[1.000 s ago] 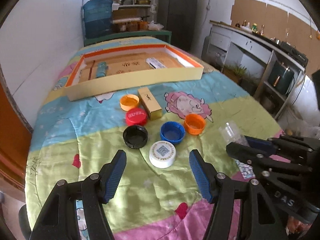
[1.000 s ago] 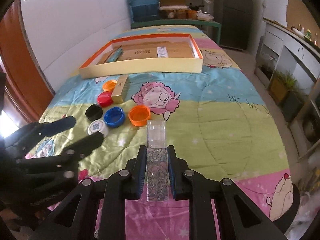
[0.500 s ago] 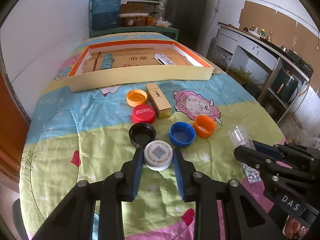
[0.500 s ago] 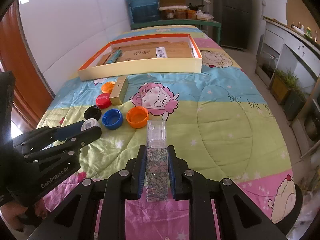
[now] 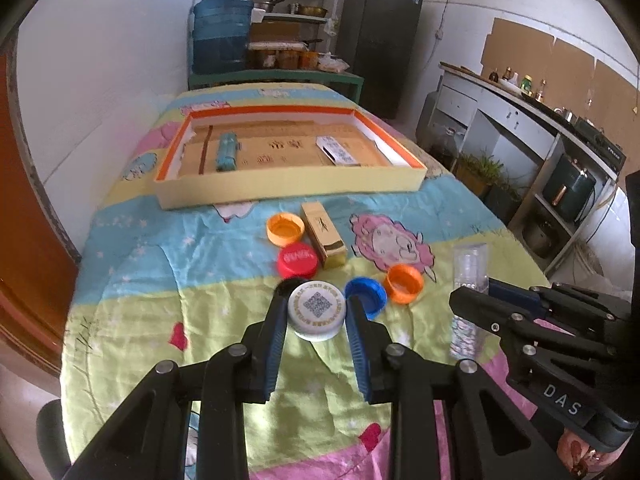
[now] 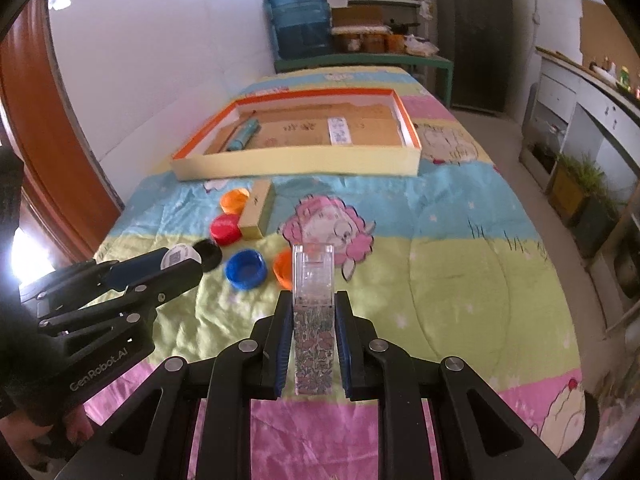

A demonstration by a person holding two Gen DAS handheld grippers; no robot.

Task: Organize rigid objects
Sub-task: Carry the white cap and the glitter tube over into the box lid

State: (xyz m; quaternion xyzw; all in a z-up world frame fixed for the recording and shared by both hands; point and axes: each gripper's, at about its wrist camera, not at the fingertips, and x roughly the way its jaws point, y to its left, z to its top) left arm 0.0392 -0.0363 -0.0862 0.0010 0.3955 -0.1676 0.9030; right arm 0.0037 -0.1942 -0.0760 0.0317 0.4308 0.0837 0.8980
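My left gripper (image 5: 316, 312) is shut on a white bottle cap (image 5: 317, 310) with a printed code, lifted a little off the quilt. Behind it lie a black cap (image 5: 286, 285), a blue cap (image 5: 368, 294), two orange caps (image 5: 404, 283) (image 5: 285, 229), a red cap (image 5: 298, 259) and a small gold box (image 5: 324, 235). My right gripper (image 6: 313, 310) is shut on a clear plastic case (image 6: 314, 300) with a floral card inside. In the right wrist view the left gripper (image 6: 176, 264) shows at left with the white cap (image 6: 181, 255).
A shallow orange-rimmed box lid (image 5: 288, 192) lies farther back on the quilt-covered table (image 5: 152, 280), holding a teal tube (image 5: 226, 156) and a white packet (image 5: 336, 151). A white wall runs along the left. Counters and shelves stand at right and behind.
The left gripper came forward around the white cap, shut on it and lifted it slightly. The right gripper kept its hold on the clear case and stayed put.
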